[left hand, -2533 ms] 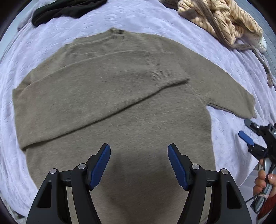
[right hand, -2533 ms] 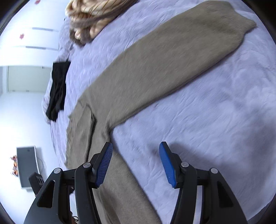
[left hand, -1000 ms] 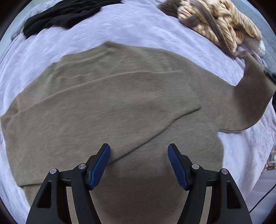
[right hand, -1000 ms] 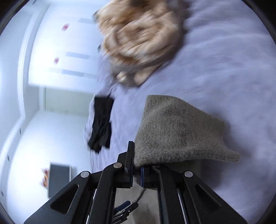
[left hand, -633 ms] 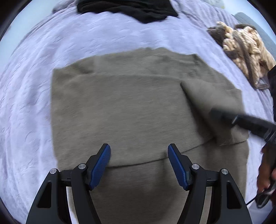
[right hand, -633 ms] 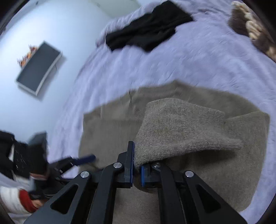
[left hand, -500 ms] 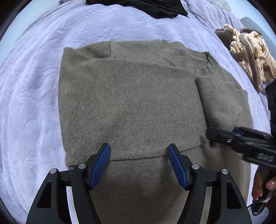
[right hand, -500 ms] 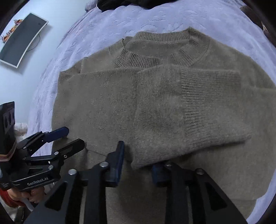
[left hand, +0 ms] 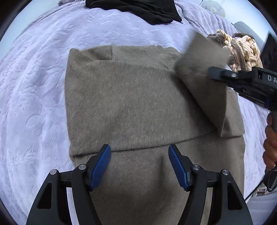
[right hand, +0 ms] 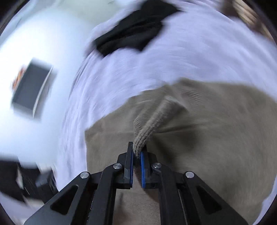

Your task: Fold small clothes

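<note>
A taupe knit sweater (left hand: pixel 129 103) lies flat on the lavender bedspread (left hand: pixel 34 86), its left sleeve folded across the chest. My left gripper (left hand: pixel 138 148) hovers open over the lower body of the sweater with nothing between its blue pads. My right gripper (right hand: pixel 136 152) is closing down on the ribbed cuff (right hand: pixel 148 126) of the right sleeve, which is pinched between its pads. In the left wrist view the right gripper (left hand: pixel 212 71) holds that sleeve (left hand: pixel 199 57) raised above the sweater's right shoulder.
A black garment (left hand: pixel 138 8) lies at the far edge of the bed. A striped cream and brown knit (left hand: pixel 242 50) is bunched at the far right. A person's hand (left hand: pixel 270 138) holds the right gripper's handle. A dark monitor (right hand: pixel 31 88) stands beyond the bed.
Half a second ago the right gripper was open with the sleeve laid on the chest. Now it is shut on the cuff and has lifted it up toward the right.
</note>
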The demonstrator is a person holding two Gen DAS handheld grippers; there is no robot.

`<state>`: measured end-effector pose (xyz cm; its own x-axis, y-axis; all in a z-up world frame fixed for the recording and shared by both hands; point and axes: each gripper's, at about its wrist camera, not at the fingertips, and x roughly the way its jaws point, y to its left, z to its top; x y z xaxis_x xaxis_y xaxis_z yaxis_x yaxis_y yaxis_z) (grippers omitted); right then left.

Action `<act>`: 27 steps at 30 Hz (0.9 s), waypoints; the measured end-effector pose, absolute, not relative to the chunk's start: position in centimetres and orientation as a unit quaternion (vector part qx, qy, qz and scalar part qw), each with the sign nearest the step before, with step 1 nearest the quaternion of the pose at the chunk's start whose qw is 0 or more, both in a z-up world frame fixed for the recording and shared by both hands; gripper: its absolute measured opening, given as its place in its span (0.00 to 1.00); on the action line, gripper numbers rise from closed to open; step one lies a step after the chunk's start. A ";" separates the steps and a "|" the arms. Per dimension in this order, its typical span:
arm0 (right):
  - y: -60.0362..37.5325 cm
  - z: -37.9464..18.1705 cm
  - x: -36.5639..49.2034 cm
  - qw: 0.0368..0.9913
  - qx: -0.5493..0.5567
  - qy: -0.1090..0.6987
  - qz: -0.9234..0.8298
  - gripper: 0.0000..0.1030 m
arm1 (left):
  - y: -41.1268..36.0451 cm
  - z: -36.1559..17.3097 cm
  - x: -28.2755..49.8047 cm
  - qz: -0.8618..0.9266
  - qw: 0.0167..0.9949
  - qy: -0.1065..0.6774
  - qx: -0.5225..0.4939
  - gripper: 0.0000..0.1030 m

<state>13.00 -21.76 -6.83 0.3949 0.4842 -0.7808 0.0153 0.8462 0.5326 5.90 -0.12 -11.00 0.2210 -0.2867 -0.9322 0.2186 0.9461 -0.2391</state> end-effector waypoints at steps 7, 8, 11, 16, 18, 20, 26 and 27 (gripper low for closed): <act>-12.5 -10.3 11.5 0.759 0.043 0.616 0.206 0.38 | 1.0 -10.3 4.9 -0.159 0.775 0.610 -0.041 0.68; -13.7 -10.3 10.6 0.759 0.073 0.615 0.198 0.42 | 1.7 -9.9 4.6 -0.165 0.775 0.608 -0.049 0.68; -18.7 -10.3 8.9 0.760 0.155 0.614 0.148 0.46 | 1.5 -9.3 5.8 -0.185 0.771 0.605 -0.071 0.68; -30.9 -10.6 3.4 0.746 0.343 0.571 0.016 0.47 | 0.2 -10.9 9.0 -0.201 0.740 0.630 -0.124 0.68; -34.4 -11.3 1.3 0.731 0.409 0.546 -0.028 0.47 | -0.1 -12.1 9.8 -0.184 0.730 0.642 -0.145 0.68; -37.5 -12.2 -1.0 0.711 0.473 0.516 -0.066 0.47 | 0.0 -12.7 10.3 -0.174 0.724 0.645 -0.171 0.68; -40.7 -15.2 -2.6 0.674 0.559 0.473 -0.094 0.47 | -0.4 -12.8 10.4 -0.155 0.727 0.644 -0.181 0.66; -40.8 -15.7 -2.4 0.668 0.574 0.464 -0.090 0.46 | -0.8 -12.8 10.6 -0.153 0.730 0.642 -0.179 0.49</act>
<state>-2.37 -40.84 -15.73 0.5527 0.4127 -0.7240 0.6538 0.3241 0.6838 10.60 -0.76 -12.75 0.1295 -0.4530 -0.8820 -0.0070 0.8891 -0.4577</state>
